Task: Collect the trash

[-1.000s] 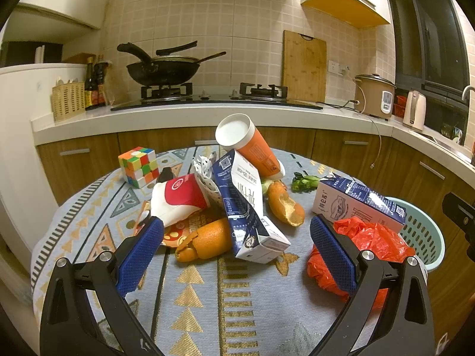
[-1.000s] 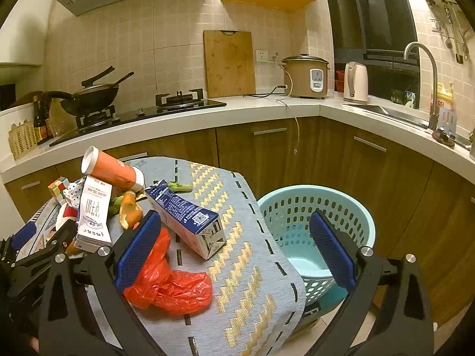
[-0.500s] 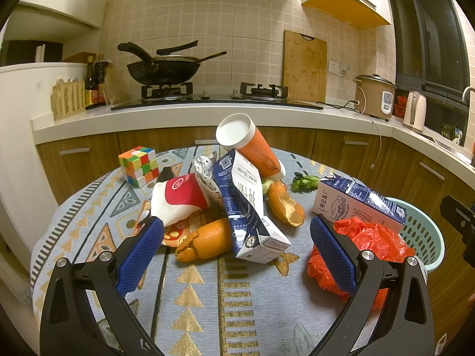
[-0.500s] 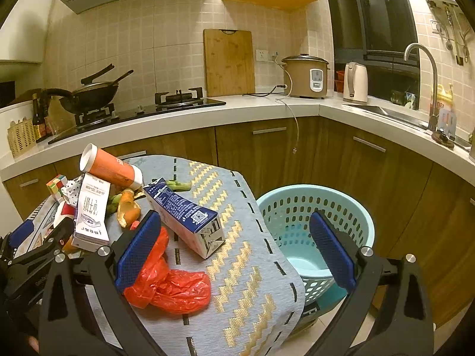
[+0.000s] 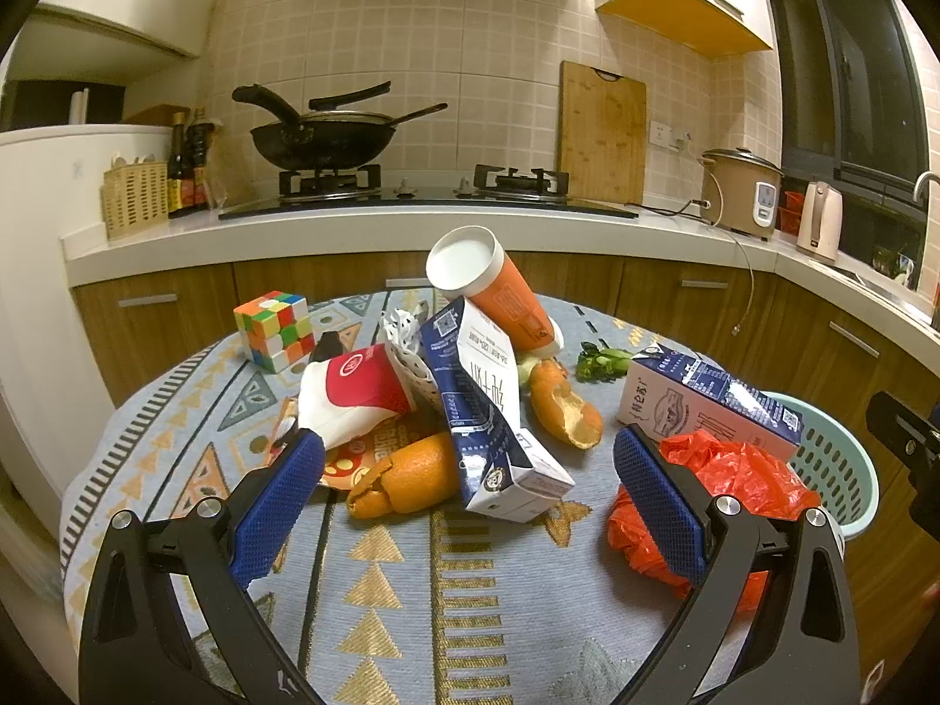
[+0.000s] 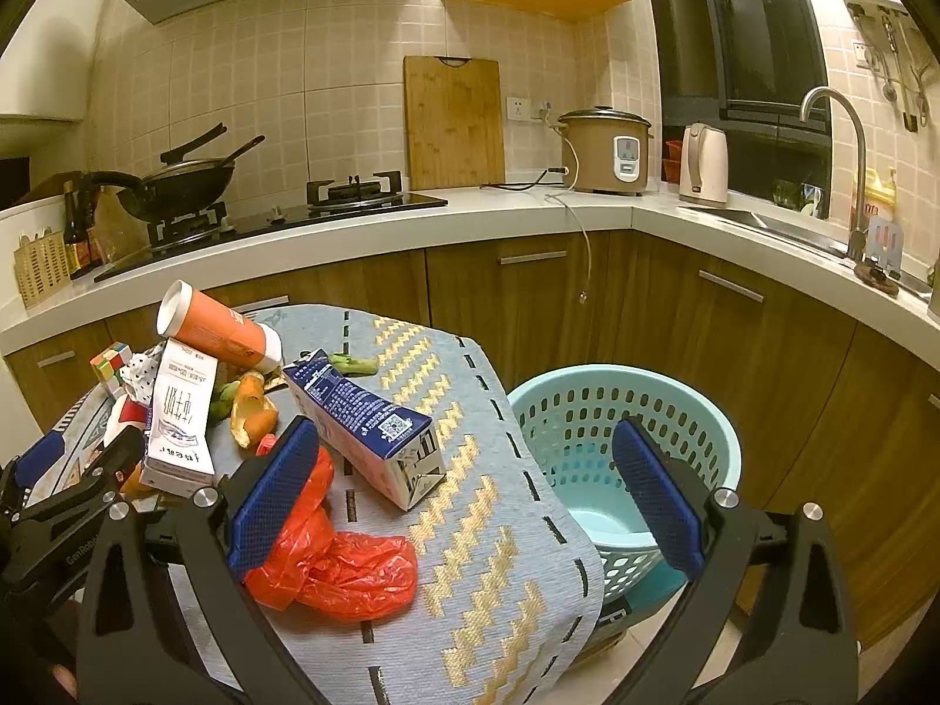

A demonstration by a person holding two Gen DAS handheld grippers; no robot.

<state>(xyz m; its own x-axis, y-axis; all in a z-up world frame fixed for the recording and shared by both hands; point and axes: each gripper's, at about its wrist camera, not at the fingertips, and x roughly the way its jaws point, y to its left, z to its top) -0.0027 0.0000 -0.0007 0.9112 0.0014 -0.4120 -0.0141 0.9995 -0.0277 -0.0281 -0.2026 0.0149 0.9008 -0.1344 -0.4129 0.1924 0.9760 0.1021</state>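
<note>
- The left gripper point(image 5: 469, 484) is held wide, with nothing between its pads, above the table point(image 5: 470, 617) before the trash heap.
- A blue carton point(image 5: 490, 411) is propped on orange peel point(image 5: 405, 476), with an orange cup point(image 5: 499, 294) behind.
- The right gripper point(image 6: 467, 496) is spread wide and empty, above a red bag point(image 6: 335, 564).
- A second carton point(image 6: 364, 417) is laid near the table edge.
- A basket point(image 6: 623, 411) is seen beside the table, lower down.
</note>
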